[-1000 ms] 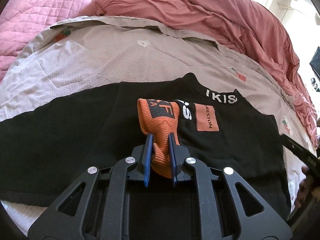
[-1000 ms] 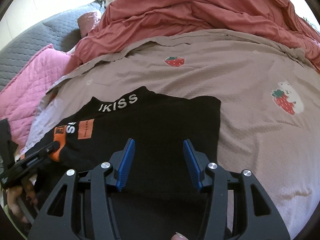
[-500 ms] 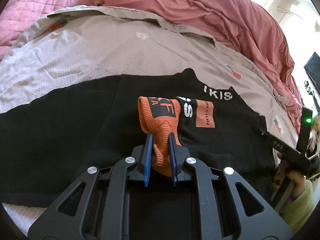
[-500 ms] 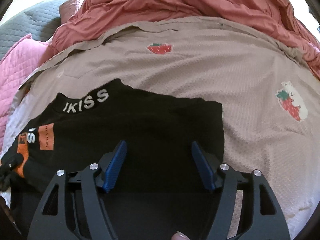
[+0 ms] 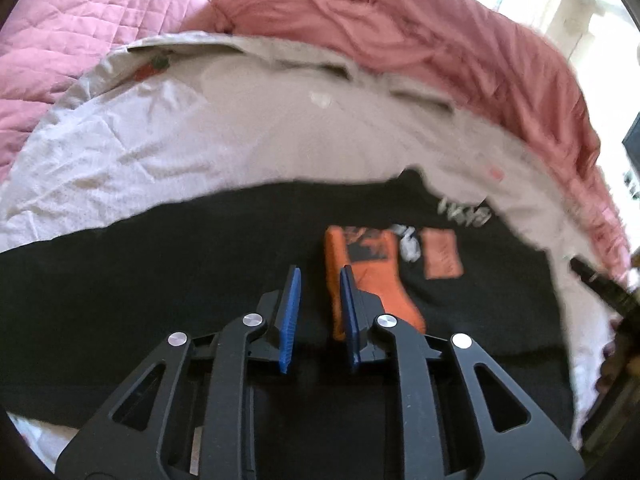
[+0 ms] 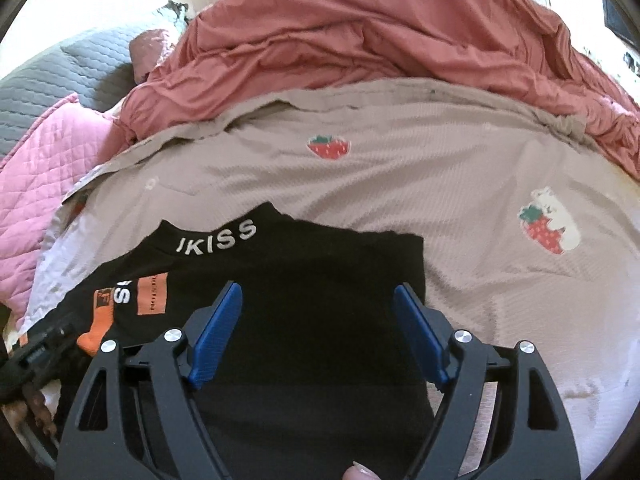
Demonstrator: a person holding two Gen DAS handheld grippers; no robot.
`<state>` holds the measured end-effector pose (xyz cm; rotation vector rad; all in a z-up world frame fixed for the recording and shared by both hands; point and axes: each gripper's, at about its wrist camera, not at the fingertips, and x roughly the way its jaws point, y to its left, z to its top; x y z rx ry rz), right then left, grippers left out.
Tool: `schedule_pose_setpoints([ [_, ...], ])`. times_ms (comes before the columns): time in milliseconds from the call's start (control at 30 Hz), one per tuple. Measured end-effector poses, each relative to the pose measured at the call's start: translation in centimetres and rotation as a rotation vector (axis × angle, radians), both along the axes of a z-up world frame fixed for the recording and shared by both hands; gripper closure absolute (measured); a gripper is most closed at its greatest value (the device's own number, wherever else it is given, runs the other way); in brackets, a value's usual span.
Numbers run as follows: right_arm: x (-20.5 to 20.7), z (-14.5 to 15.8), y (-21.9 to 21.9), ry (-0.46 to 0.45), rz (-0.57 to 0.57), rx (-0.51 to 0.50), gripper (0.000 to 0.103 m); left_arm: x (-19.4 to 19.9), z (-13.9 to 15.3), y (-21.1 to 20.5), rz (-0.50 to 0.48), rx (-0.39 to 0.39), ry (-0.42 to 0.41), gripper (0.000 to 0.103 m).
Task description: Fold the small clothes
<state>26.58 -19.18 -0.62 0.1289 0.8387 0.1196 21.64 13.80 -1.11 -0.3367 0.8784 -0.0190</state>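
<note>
Your left gripper (image 5: 320, 272) has its blue ribbed fingers (image 5: 291, 312) only narrowly parted. The ribbed orange knit cuff (image 5: 372, 280) lies against the outer side of the right-hand finger, with just its edge showing in the gap, so nothing is pinched. This view is smeared by motion.

Your right gripper (image 6: 317, 288) has just been opening. Its fingers now stand wide apart above the black top (image 6: 320, 248) with nothing clamped, only smooth dark cloth below them.

The black top lies flat on the bed, its high collar turned away from you and marked with white block lettering (image 6: 216, 236). A rectangular orange patch (image 6: 152, 299) sits on the chest, just right of the orange cuff, which is laid across the body.

Under the top is a taupe waffle-textured bed sheet (image 6: 400, 184) printed with strawberries. A rumpled rose duvet (image 6: 380, 40) is heaped beyond it, and a pink diamond-quilted cover (image 5: 80, 20) lies to the left.
</note>
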Motion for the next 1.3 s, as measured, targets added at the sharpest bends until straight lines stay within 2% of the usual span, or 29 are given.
schedule_pose_setpoints([
  [33,-0.2,0.2,0.0,-0.007,-0.001,-0.005,0.026,-0.2,0.4,0.1,-0.003,-0.015,-0.021,0.09],
  [167,-0.8,0.4,0.1,-0.029,-0.007,-0.025,0.026,-0.5,1.5,-0.7,-0.024,0.005,-0.065,0.075],
  [300,-0.9,-0.3,0.9,-0.021,0.004,-0.013,0.026,-0.5,1.5,-1.8,-0.057,0.018,-0.073,0.072],
  [500,-1.2,-2.9,2.7,0.056,0.061,0.02,0.026,0.2,-0.7,-3.9,-0.138,0.081,0.019,0.072],
  [633,-1.6,-4.6,3.7,0.107,0.088,0.023,0.026,0.6,-2.1,-4.6,-0.149,0.139,0.076,0.065],
  [767,-1.5,-6.5,4.0,0.159,0.081,0.006,0.025,0.7,-2.5,-4.0,-0.14,0.124,0.087,0.063],
  [833,-1.6,-6.2,4.1,0.158,0.084,0.002,0.025,0.5,-2.3,-3.6,-0.128,0.115,0.074,0.063],
  [900,-1.8,-5.5,3.8,0.152,0.083,0.03,0.026,0.3,-1.8,-3.0,-0.099,0.108,0.046,0.059],
  [967,-2.0,-4.5,3.3,0.132,0.076,0.05,0.026,-0.2,-1.3,-2.2,-0.07,0.096,0.015,0.051],
  [1000,-2.1,-4.0,3.1,0.122,0.076,0.053,0.025,-0.5,-0.9,-1.8,-0.056,0.088,-0.001,0.051],
  [1067,-2.4,-3.1,2.8,0.108,0.073,0.06,0.011,-1.1,-0.5,-1.5,-0.05,0.083,-0.026,0.046],
  [1100,-2.6,-2.7,2.6,0.101,0.069,0.066,0.008,-1.4,-0.3,-1.5,-0.054,0.09,-0.034,0.04],
  [1133,-2.8,-2.4,2.4,0.091,0.067,0.072,0.008,-1.7,-0.2,-1.6,-0.06,0.103,-0.038,0.029],
  [1300,-3.6,-1.4,2.1,0.073,0.073,0.07,0.007,-3.9,-0.1,-1.7,-0.067,0.179,-0.076,0.023],
])
